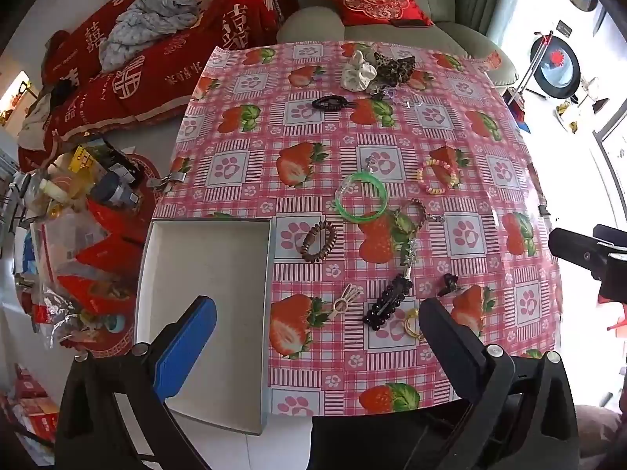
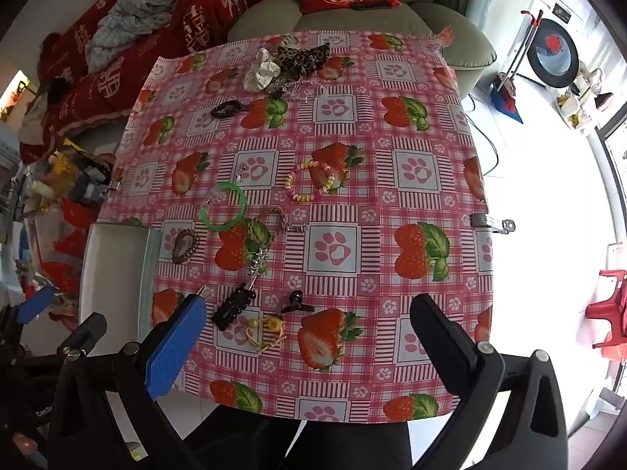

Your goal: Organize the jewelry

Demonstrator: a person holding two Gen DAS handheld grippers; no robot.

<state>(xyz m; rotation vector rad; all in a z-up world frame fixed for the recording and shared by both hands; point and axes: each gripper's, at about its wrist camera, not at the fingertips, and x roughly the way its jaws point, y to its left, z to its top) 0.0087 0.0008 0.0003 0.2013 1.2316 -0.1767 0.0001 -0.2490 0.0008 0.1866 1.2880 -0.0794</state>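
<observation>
Nothing is picked yet: both claws, left claw [image 1: 317, 313] and right claw [image 2: 309, 313], gape wide and empty. The white box [image 1: 219, 274] at lower left awaits; next likely calls for closing on the black beaded clip [image 2: 234, 309].

Words I can read past my fingers

Far beyond my left fingers [image 1: 188, 337], up and to the left, the red blanket [image 1: 164, 51] carries "HAPPY WEDDI…" in pale letters, cut by the frame edge, along with large Chinese characters. Beside my right fingers [image 2: 172, 348], low at the left, a black gripper body [image 2: 35, 411] shows "GenR…", the rest hidden.
</observation>
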